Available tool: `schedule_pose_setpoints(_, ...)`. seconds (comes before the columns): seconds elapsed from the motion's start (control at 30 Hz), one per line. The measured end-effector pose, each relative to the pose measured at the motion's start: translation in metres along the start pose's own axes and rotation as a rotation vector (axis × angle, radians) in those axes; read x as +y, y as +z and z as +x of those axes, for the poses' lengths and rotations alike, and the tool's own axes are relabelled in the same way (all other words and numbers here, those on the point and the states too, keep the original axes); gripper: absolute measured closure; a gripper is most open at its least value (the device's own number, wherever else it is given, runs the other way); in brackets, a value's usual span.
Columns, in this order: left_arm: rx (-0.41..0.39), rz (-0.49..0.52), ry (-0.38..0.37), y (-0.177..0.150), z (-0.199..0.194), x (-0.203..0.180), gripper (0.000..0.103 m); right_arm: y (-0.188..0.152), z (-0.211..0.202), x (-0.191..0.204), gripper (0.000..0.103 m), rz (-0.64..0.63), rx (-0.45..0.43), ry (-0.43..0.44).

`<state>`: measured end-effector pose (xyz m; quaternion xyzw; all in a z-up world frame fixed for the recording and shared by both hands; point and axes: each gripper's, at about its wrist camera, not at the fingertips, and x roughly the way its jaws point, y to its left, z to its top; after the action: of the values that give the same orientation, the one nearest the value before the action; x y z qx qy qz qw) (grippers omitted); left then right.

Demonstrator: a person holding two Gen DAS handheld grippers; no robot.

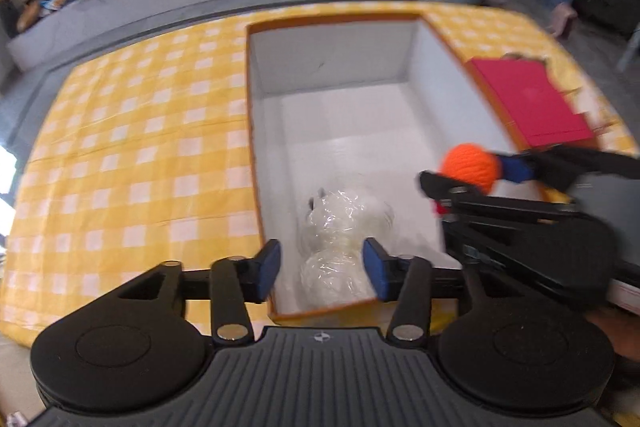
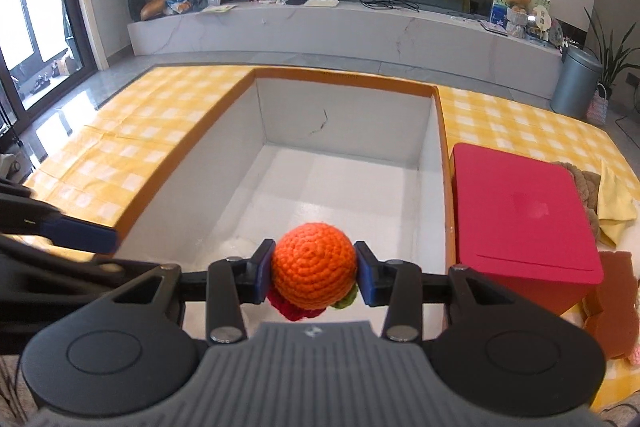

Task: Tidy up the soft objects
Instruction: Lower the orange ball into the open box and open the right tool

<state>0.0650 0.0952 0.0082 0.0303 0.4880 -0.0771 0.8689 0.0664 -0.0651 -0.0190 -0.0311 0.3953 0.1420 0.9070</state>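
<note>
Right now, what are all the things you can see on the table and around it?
Crochet ball: one, orange, held above the box.
Open box: one, orange rim, white inside, on the tablecloth.
Plastic-wrapped toy: one, clear and white, on the box floor.
Closed box: one, pink-red, right of the open box.
Tablecloth: one, yellow-and-white check.
Bin: one, grey, on the floor.
Left gripper: open over the toy.
Right gripper: shut on the ball.

An open box (image 2: 344, 151) sits on the tabletop (image 2: 132, 143). A wrapped bundle (image 1: 344, 227) lies inside at its near end. A lidded box (image 2: 520, 215) stands just right of it, cloths (image 2: 612, 203) behind that.
</note>
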Motion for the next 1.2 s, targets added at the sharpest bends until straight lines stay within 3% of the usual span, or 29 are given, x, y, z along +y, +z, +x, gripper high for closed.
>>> schedule_pose_setpoints(0.07,-0.064,-0.011,-0.004,-0.002,-0.015,0.006,0.022,-0.001,0.003,-0.002,0.061,0.005,0.012,-0.001)
schedule_pose_setpoints(0.13,-0.123,-0.029,0.027,-0.003,-0.026,0.014,0.017,-0.002,0.006,-0.001,0.061,0.004,0.021,-0.005)
schedule_pose_setpoints(0.3,-0.197,-0.141,0.126,-0.002,-0.026,0.043,0.017,-0.002,0.009,0.001,0.061,-0.002,0.029,-0.021)
schedule_pose_setpoints(0.47,-0.173,-0.211,0.050,0.000,-0.014,0.061,0.017,0.003,0.012,0.006,0.061,-0.003,0.032,-0.038)
schedule_pose_setpoints(0.63,-0.160,-0.259,0.047,-0.003,-0.013,0.071,0.017,0.004,0.028,0.008,0.061,-0.011,0.082,-0.042)
schedule_pose_setpoints(0.77,-0.131,-0.279,0.035,-0.005,-0.007,0.076,0.017,0.008,0.044,0.009,0.061,-0.058,0.149,-0.118)
schedule_pose_setpoints(1.07,-0.084,-0.301,0.045,-0.006,-0.002,0.082,0.017,-0.008,0.050,-0.004,0.061,0.073,0.277,0.107)
schedule_pose_setpoints(1.2,-0.078,-0.312,0.041,-0.006,-0.001,0.084,0.017,-0.010,0.052,-0.006,0.061,0.112,0.295,0.159)
